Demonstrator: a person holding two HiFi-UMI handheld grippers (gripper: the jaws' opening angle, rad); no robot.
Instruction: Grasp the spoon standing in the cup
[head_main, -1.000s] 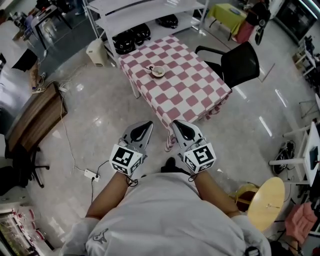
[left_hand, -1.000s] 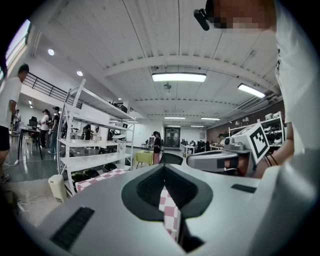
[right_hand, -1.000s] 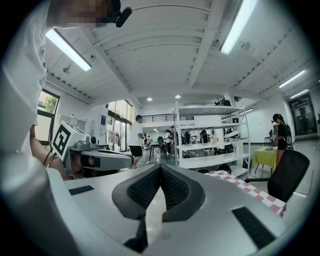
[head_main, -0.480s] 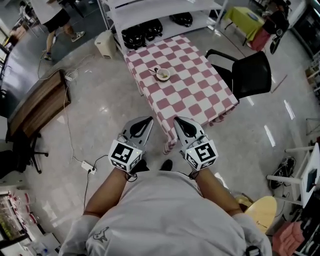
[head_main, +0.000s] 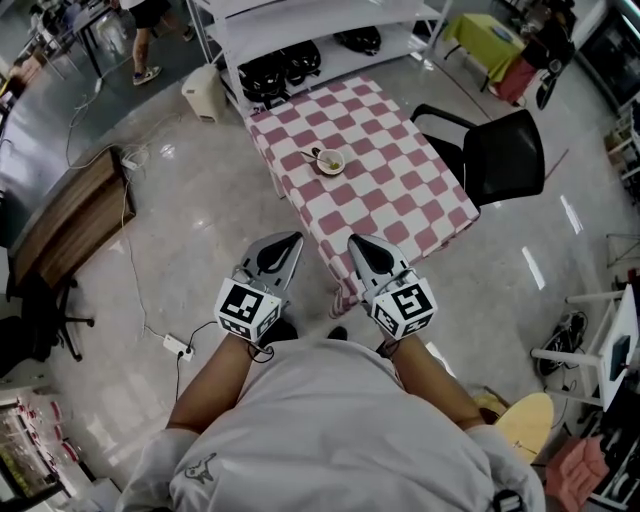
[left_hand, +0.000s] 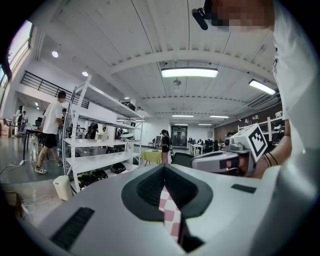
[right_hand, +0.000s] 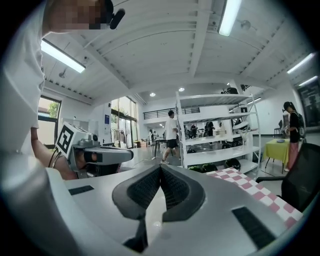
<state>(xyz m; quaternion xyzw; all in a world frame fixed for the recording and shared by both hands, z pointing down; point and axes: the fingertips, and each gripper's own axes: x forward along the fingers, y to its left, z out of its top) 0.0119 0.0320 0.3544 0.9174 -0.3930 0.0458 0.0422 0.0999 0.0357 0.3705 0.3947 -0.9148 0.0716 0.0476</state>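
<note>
short of the table (head_main: 400, 200), over the floor (head_main: 200, 230), the left tongs (head_main: 291, 242) and right tongs (head_main: 358, 244) are both closed and empty. reaching in closed would likely knock the spoon (head_main: 316, 155) or tip its cup (head_main: 331, 162). the cup stands mid-table, well ahead of the tongs, roughly in line with the gap between them.

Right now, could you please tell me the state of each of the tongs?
Left tongs: closed, holding nothing.
Right tongs: closed, holding nothing.
</note>
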